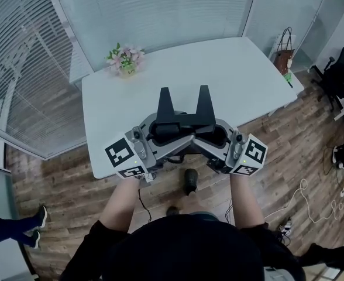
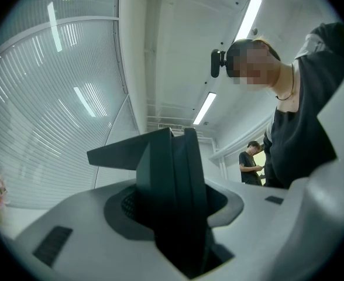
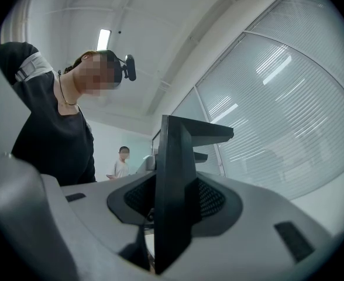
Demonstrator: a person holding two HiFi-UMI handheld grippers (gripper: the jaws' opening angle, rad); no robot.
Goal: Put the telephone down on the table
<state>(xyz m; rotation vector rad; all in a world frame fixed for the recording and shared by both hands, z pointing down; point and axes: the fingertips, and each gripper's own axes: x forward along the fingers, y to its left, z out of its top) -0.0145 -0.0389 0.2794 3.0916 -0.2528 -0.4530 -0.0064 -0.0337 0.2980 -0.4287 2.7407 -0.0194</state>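
Observation:
The telephone point(image 1: 186, 136) is a grey moulded body with black hollows. It hangs between my two grippers over the near edge of the white table point(image 1: 230, 69), not touching it. My left gripper point(image 1: 165, 92) holds its left end and my right gripper point(image 1: 204, 89) its right end. In the left gripper view the black jaws point(image 2: 175, 136) stand close together in a meshed hollow of the grey body point(image 2: 84, 233). The right gripper view shows the same: jaws point(image 3: 172, 124) over grey body point(image 3: 248, 215). The pads' contact is hidden.
A pot of pink flowers point(image 1: 125, 59) stands at the table's far left corner. A bag point(image 1: 284, 54) and an office chair point(image 1: 341, 69) are to the right of the table. Cables point(image 1: 312, 209) lie on the wooden floor. A bystander point(image 2: 251, 163) stands far off.

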